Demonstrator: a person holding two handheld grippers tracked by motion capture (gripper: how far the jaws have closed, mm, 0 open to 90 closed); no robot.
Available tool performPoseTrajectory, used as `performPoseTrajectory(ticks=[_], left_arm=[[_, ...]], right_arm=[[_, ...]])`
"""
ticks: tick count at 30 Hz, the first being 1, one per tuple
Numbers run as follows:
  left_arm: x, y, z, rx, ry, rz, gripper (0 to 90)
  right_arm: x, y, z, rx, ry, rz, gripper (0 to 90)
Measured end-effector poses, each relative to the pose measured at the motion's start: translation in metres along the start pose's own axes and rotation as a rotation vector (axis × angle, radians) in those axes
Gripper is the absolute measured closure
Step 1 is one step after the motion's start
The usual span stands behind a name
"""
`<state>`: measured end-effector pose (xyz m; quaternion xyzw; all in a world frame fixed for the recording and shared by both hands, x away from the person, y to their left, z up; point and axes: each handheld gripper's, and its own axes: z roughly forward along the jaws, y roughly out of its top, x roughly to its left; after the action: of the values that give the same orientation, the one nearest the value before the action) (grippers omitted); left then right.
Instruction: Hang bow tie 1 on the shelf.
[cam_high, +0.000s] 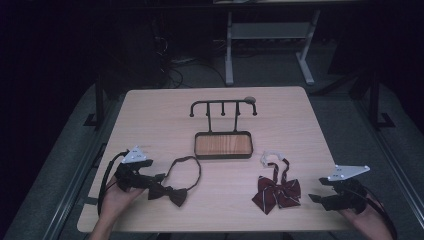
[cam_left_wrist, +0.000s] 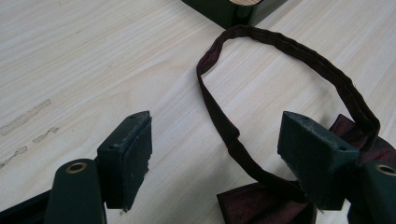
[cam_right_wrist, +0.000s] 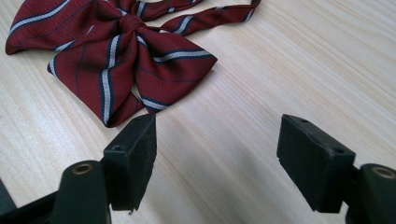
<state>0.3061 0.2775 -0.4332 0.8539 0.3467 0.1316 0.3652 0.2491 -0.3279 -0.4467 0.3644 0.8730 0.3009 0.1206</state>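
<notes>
A dark maroon bow tie (cam_high: 172, 193) with a looped neck strap (cam_high: 192, 167) lies at the table's front left. My left gripper (cam_high: 154, 184) is open right at its left wing. In the left gripper view the strap (cam_left_wrist: 280, 46) runs across the wood between the spread jaws, the bow (cam_left_wrist: 261, 205) lies low between them, and the pads do not press on either. A red striped bow tie (cam_high: 277, 192) lies at the front right. My right gripper (cam_high: 317, 191) stands open just right of it. Its jaws are over bare wood, with the striped bow tie (cam_right_wrist: 121, 60) ahead and to the left.
A black hook stand (cam_high: 223, 106) rises from a wood-bottomed tray (cam_high: 223, 145) at the table's middle; its corner (cam_left_wrist: 224, 11) shows past the strap. The striped tie's thin straps (cam_high: 280, 165) and a pale clasp (cam_high: 270, 155) trail toward the tray. A person's hands enter from the front edge.
</notes>
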Motion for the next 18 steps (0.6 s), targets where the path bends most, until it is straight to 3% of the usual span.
performPoseTrajectory(ticks=[10, 12, 15, 18], left_arm=[[-0.002, 0.000, 0.000, 0.013, 0.000, 0.023, 26.0], [-0.002, 0.000, 0.000, 0.010, -0.003, 0.015, 26.0], [-0.003, 0.000, 0.001, -0.013, -0.044, -0.012, 26.0], [-0.007, 0.002, 0.000, -0.014, -0.027, 0.007, 26.0]], right_arm=[[0.005, 0.004, 0.002, 0.006, 0.005, -0.019, 27.6], [0.007, 0.007, 0.002, 0.008, 0.014, -0.019, 27.5], [0.010, 0.015, 0.003, 0.023, 0.011, -0.038, 27.6], [0.011, 0.025, 0.002, 0.022, 0.023, -0.055, 27.6]])
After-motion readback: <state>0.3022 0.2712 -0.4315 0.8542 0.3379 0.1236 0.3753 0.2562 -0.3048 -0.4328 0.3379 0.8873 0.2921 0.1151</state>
